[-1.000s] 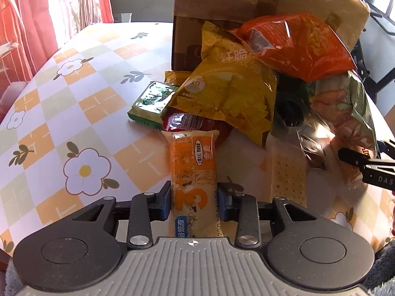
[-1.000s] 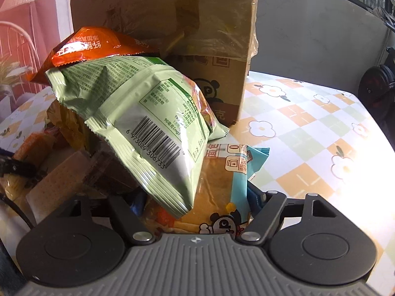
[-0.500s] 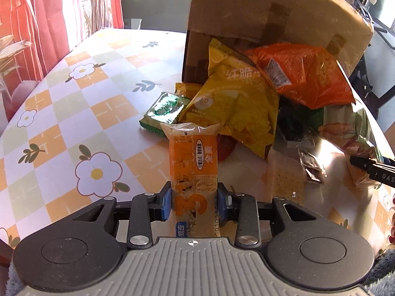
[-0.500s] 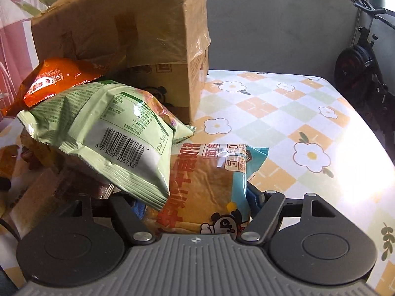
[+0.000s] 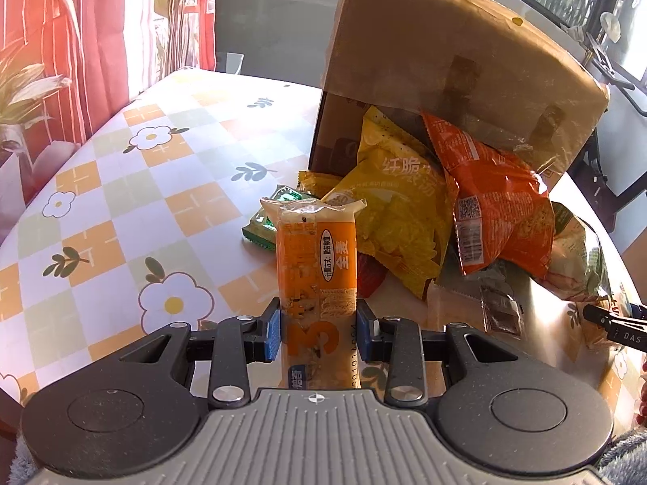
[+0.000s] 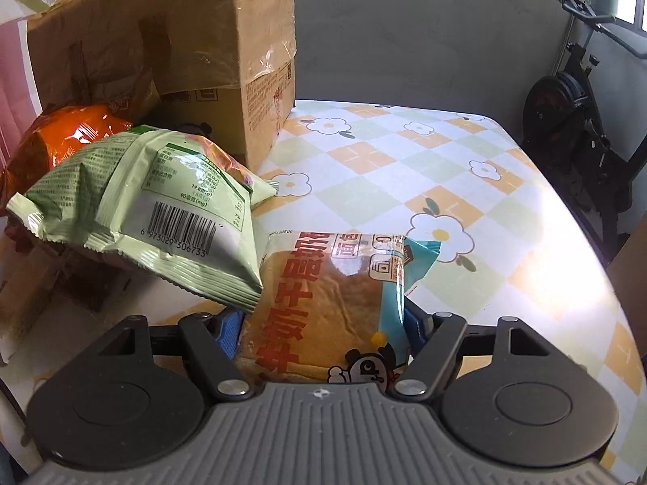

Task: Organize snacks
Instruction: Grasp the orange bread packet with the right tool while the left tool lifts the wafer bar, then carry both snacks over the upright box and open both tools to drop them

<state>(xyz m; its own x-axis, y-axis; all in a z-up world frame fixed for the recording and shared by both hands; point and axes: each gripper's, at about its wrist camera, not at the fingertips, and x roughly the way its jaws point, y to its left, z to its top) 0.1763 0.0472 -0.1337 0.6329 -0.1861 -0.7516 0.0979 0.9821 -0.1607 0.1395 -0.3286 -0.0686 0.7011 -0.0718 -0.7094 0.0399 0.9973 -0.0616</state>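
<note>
My left gripper (image 5: 318,333) is shut on a long orange cracker packet (image 5: 315,266), lifted off the floral table (image 5: 121,202) and pointing toward a snack pile. That pile holds a yellow chip bag (image 5: 400,218), an orange chip bag (image 5: 493,210) and a small green packet (image 5: 265,226), all spilling from a tipped cardboard box (image 5: 453,56). My right gripper (image 6: 323,331) is shut on a bread packet (image 6: 331,303) with red lettering and a blue edge. A pale green bag (image 6: 149,206) lies just left of it, its corner overlapping the packet. The right gripper's fingertip (image 5: 606,319) shows at the left view's right edge.
The cardboard box (image 6: 182,40) lies on its side at the back of the table. An orange bag (image 6: 68,137) sits behind the green one. The flowered tablecloth (image 6: 465,186) stretches right of the box. An exercise bike (image 6: 574,113) stands beyond the table; red curtains (image 5: 52,40) hang at left.
The left gripper has risen with the orange packet, now clear of the pile. The right gripper has drawn the bread packet rightward, out from under the green bag, showing more tablecloth.
</note>
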